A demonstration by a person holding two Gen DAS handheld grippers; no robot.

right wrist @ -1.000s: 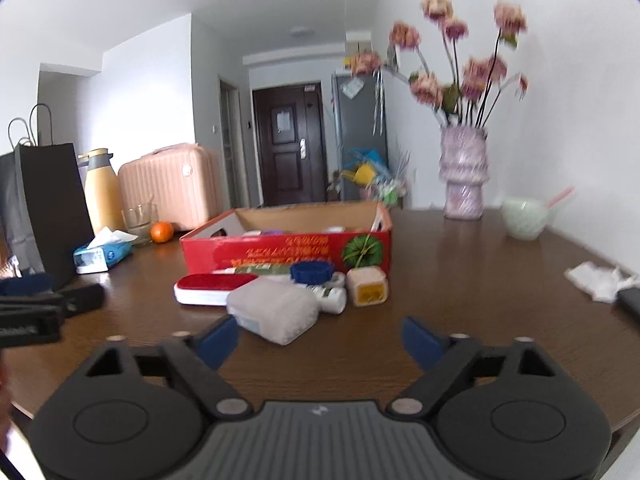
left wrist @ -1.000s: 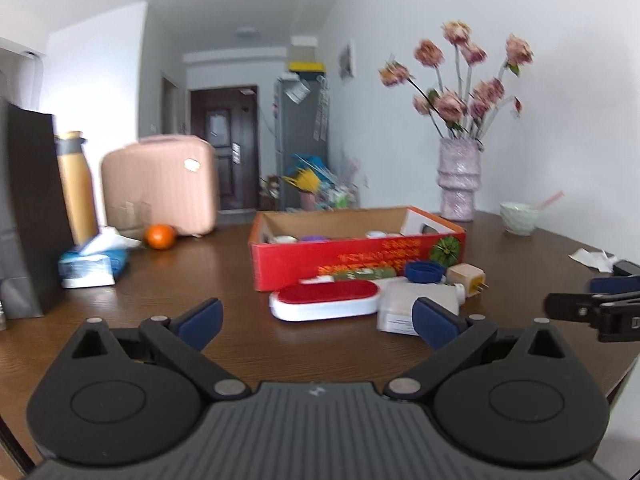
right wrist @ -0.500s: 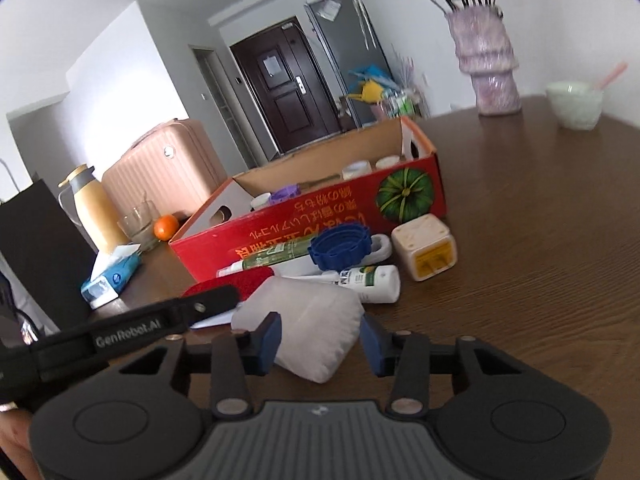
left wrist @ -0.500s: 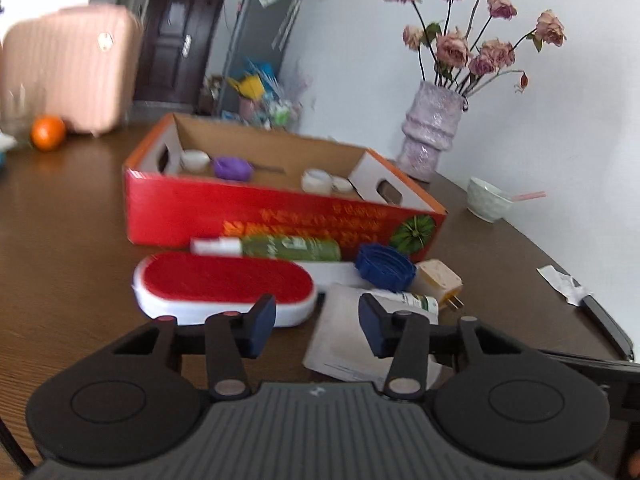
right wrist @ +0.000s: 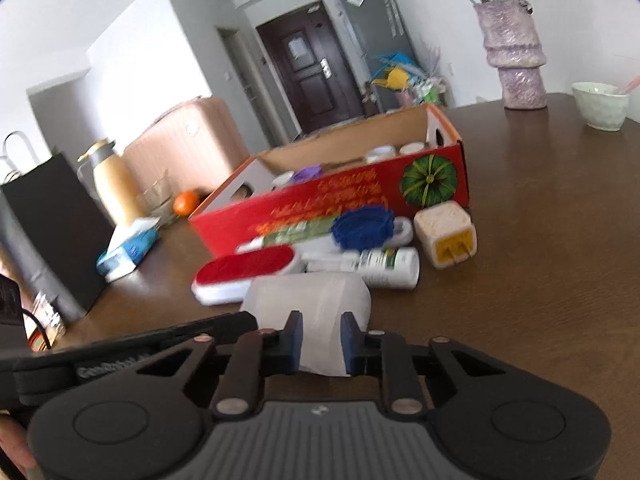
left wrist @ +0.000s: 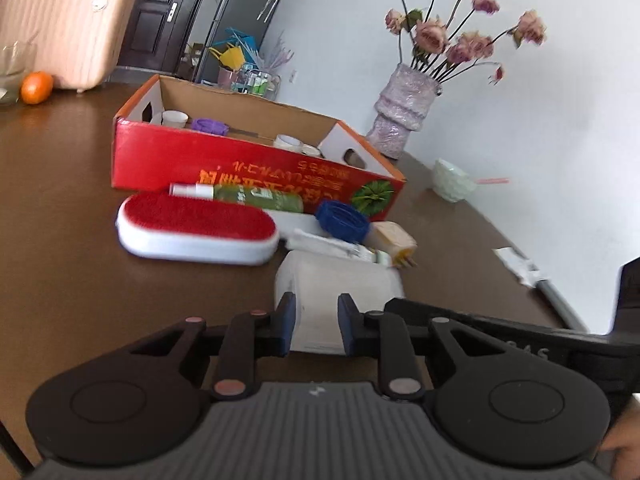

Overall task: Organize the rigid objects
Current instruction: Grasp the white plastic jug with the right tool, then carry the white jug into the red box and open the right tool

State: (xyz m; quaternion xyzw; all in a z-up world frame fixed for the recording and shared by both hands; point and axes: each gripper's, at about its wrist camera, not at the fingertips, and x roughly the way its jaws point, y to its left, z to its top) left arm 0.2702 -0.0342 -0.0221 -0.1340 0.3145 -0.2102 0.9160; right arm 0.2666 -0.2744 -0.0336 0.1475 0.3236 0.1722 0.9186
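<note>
A white soft pack (left wrist: pixel 338 284) lies on the brown table in front of a red cardboard box (left wrist: pixel 240 164). My left gripper (left wrist: pixel 316 326) has its jaws narrowed around the pack's near edge. My right gripper (right wrist: pixel 320 340) does the same from the other side, on the same pack (right wrist: pixel 308 296). Whether either pinches it I cannot tell. Behind the pack lie a red-topped white brush (left wrist: pixel 196 226), a green tube (left wrist: pixel 256 196), a blue cap (left wrist: pixel 342 220), a white bottle (right wrist: pixel 372 266) and a beige plug cube (right wrist: pixel 446 236). The box holds small jars and a purple item.
A vase of pink flowers (left wrist: pixel 400 116) and a pale bowl (left wrist: pixel 452 180) stand at the back right. An orange (left wrist: pixel 36 87), a pink suitcase (left wrist: pixel 64 24), a flask (right wrist: pixel 112 180), a black bag (right wrist: pixel 52 228) and a tissue pack (right wrist: pixel 128 250) are at the left.
Both grippers moved forward and down to the white pack, and their jaws narrowed from wide open to close around its near edge.
</note>
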